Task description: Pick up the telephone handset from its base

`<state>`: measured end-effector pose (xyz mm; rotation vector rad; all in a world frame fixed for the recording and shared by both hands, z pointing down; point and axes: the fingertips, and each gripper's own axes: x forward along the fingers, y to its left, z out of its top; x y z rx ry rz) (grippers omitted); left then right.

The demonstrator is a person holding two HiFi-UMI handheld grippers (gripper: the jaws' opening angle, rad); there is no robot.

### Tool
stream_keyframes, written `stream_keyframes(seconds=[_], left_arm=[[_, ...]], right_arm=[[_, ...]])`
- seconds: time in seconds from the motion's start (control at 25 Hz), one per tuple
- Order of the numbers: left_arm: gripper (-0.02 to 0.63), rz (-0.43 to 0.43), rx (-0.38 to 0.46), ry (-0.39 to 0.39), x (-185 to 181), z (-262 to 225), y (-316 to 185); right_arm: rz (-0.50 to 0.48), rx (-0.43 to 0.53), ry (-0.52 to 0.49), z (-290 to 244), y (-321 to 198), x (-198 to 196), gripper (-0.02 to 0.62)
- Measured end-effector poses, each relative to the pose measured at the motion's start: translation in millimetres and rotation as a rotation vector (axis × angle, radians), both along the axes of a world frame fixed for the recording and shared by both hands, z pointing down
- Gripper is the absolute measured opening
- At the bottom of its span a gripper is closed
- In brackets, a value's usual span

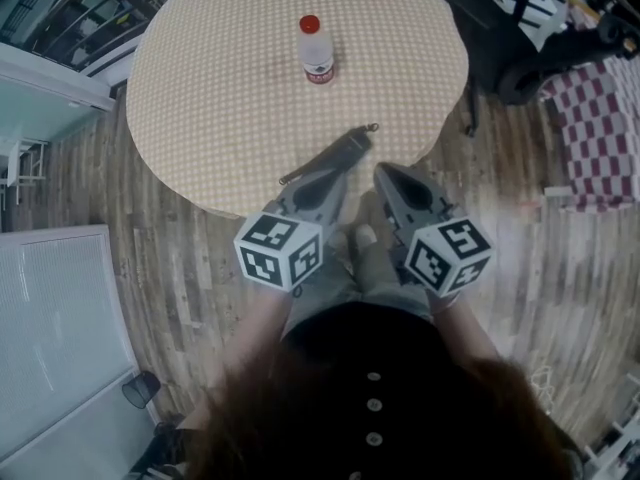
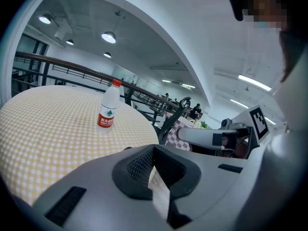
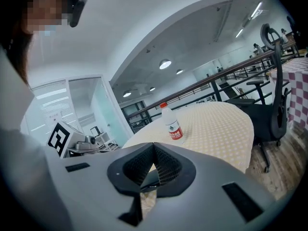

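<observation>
No telephone or handset shows in any view. A round table [image 1: 210, 98] with a beige checked cloth carries a clear water bottle [image 1: 316, 52] with a red cap and red label; the same bottle [image 2: 108, 109] [image 3: 172, 124] shows in both gripper views. A dark, slim, long object [image 1: 330, 155] lies at the table's near edge. My left gripper [image 1: 322, 180] [image 2: 154, 149] hovers just short of that edge, jaws shut and empty. Beside it, my right gripper [image 1: 392, 176] [image 3: 154, 146] is also shut with nothing in it.
A black office chair [image 1: 505, 43] [image 3: 269, 110] stands right of the table. A red-and-white checked cloth [image 1: 600, 133] lies at the far right. A white panel [image 1: 50, 338] is at the lower left. The floor is wooden planks [image 1: 180, 258]. A railing [image 2: 72, 70] runs behind the table.
</observation>
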<state>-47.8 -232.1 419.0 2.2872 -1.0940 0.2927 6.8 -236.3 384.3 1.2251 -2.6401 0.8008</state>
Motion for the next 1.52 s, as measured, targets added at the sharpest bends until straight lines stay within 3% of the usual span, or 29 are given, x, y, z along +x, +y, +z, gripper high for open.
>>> stream_keyframes(seconds=[0.28,0.68,1.08,1.52], left_arm=[[0.007,-0.020,0.003,-0.041,-0.5,4.8,-8.3],[0.012,0.015,0.007,-0.219,-5.5,26.3,-19.3],[0.171,0.068,-0.037,-0.358,-14.9,57.0,-34.7],[0.244,0.167,-0.134,-0.435,-12.2,87.8,-35.4]], right_arm=[[-0.023,-0.024,0.011,10.5,-8.7,-0.5,0.009],[-0.020,-0.063,-0.017,25.3,-20.2,3.2,0.009],[-0.007,-0.123,-0.038,49.0,-25.2,6.5,0.009],[0.009,-0.169,-0.054,70.8,-26.7,8.5,0.009]])
